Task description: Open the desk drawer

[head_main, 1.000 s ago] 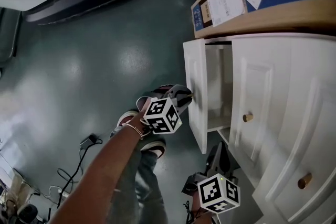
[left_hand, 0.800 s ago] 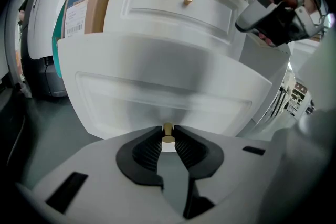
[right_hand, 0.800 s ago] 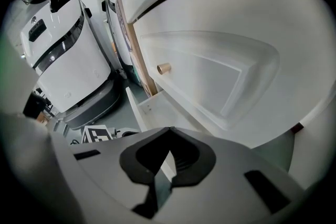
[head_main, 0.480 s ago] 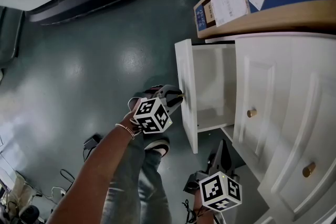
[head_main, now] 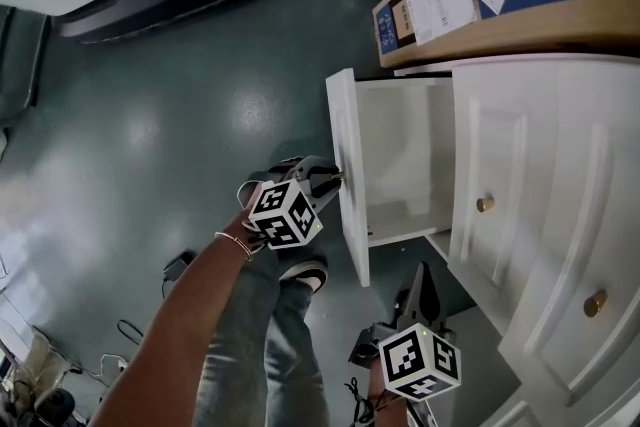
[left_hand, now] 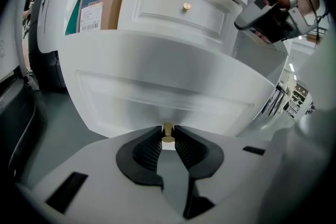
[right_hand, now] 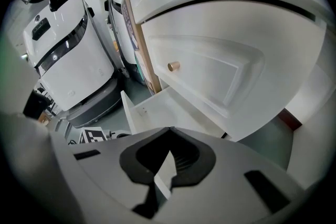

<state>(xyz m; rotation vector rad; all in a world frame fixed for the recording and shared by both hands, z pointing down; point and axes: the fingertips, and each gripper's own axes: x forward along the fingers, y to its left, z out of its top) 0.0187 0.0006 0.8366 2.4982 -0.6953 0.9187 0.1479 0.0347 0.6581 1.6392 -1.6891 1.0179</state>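
Two grippers in play: centre-left, the left gripper is clamped on the small brass knob of the drawer, which stands well out mid-frame; lower right, the right gripper hangs clenched and empty.

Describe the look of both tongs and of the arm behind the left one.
Both the left tongs and the right tongs have pale grey bodies with black, ribbed pads. Each carries a white cube printed with black square markers. The left arm is bare of sleeve, with a thin bracelet at the wrist.
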